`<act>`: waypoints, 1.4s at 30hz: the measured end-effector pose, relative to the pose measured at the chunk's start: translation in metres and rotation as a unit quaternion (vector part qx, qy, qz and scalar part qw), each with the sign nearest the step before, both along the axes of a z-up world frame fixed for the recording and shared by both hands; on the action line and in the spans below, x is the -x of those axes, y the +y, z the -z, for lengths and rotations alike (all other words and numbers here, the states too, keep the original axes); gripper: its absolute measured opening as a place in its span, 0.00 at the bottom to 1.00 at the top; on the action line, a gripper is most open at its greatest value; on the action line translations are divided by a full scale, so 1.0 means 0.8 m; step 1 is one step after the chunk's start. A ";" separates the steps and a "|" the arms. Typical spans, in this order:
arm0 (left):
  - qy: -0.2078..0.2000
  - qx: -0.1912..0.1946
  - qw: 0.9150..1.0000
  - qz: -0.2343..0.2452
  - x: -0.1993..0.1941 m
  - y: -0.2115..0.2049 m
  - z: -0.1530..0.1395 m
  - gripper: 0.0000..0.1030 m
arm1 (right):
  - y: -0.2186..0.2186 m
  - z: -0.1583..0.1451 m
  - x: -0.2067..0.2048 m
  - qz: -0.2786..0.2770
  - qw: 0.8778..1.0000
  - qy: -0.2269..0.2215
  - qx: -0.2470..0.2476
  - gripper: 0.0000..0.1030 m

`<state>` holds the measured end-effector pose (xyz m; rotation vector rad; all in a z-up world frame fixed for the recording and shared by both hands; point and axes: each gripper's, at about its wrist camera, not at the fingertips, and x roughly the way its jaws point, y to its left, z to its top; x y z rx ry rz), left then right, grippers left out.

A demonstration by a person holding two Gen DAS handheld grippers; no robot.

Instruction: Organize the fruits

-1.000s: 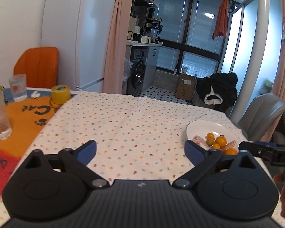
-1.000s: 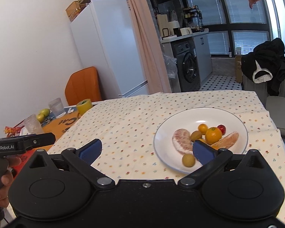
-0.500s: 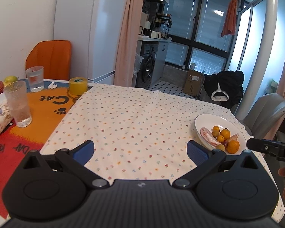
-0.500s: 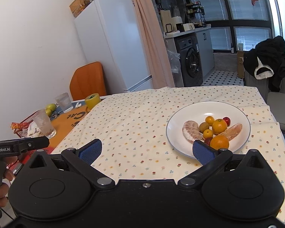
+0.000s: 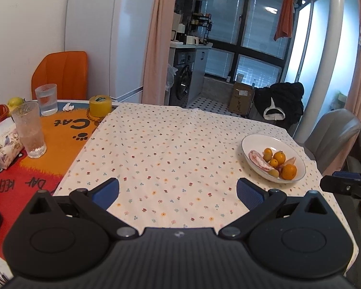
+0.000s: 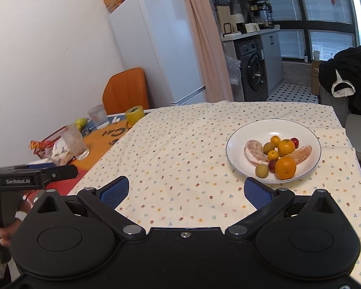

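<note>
I have the table point(image 5: 170, 149) in front of me, its flowered cloth point(image 6: 180, 144) bare across the whole middle. Over the last second both of my views have pulled back and risen: far more of the orange mat point(image 5: 60, 130) on the left side shows now, with the tall glass point(image 5: 30, 130), the second glass point(image 5: 46, 98) and the yellow tape roll point(image 5: 99, 106) all in sight, and the plate sits farther off than it did. I read that as backing away from the work, not closing on it.

The white plate point(image 6: 310, 166) stands near the right edge of the table, and every piece of fruit I can find is gathered in it: two peeled pomelo segments point(image 6: 254, 153), a large orange point(image 6: 285, 167), a second orange point(image 6: 286, 147), a couple of kumquats point(image 6: 273, 155), two greenish round fruits point(image 6: 261, 170) and small red ones point(image 6: 294, 141). Nothing lies loose on the cloth, so I judge the sorting done or all but done. A yellow-green fruit point(image 6: 81, 121) beyond the glasses may not belong to the job.

My left gripper point(image 5: 178, 190) is spread wide and empty above the bare cloth; my right gripper point(image 6: 186, 190) is likewise released, holding nothing, just short of the plate's near rim
</note>
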<state>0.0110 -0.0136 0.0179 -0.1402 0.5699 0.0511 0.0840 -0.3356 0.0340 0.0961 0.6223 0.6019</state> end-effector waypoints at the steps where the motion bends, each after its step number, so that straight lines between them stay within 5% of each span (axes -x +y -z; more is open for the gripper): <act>1: 0.000 -0.004 1.000 0.002 0.002 -0.001 -0.001 1.00 | 0.000 -0.001 0.003 -0.003 1.000 -0.001 -0.001 1.00; 42: 0.007 -0.013 1.000 0.009 0.002 -0.008 0.004 1.00 | 0.005 0.003 0.010 -0.022 0.999 -0.001 0.023 1.00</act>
